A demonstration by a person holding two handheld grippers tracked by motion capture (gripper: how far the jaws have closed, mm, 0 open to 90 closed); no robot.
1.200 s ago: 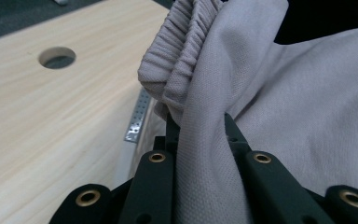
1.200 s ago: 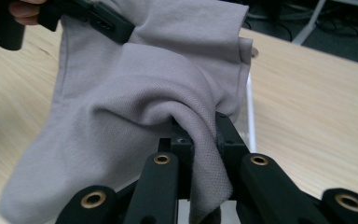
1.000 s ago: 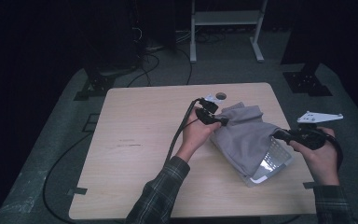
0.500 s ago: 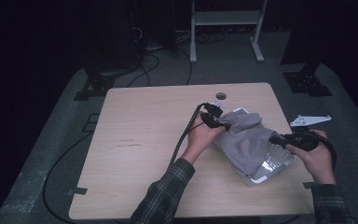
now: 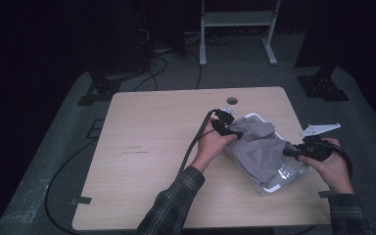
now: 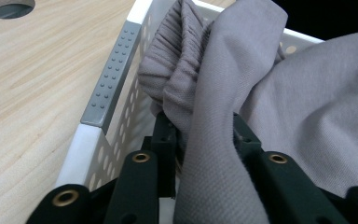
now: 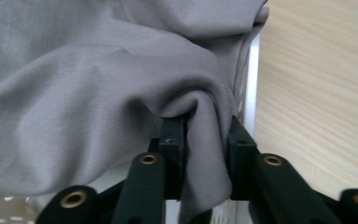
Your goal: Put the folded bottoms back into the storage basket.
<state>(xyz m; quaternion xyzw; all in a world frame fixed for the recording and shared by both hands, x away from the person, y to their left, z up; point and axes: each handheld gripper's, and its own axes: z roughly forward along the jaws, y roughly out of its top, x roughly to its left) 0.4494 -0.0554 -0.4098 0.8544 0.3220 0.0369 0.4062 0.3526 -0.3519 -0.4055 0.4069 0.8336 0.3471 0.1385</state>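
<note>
Inspection of the table (image 5: 152, 147) finds a grey garment (image 5: 262, 147) draped over and partly into a white perforated basket (image 5: 269, 188) on the table's right half, near the person's side. Both grippers sit at the cloth, one at each end.

Left gripper (image 5: 223, 125): at the basket's far-left corner. In the left gripper view its jaws stand narrowly apart with a fold of the garment (image 6: 261, 102) running between them, the ribbed hem bunched just above the tips. The jaws have just been opening — the cloth lies between them, but whether the pads press on it cannot be told. The basket (image 6: 116, 79) wall with its grey dotted grip strip (image 6: 114, 72) lies just to the side.

Right gripper (image 5: 293, 151): at the basket's right edge, held by the right hand (image 5: 330, 169). In the right gripper view a fold of the garment (image 7: 98, 93) hangs between the jaws (likewise narrowly apart, and just been opening); firm contact cannot be confirmed.

A round hole (image 5: 232, 100) pierces the tabletop beyond the basket.
</note>
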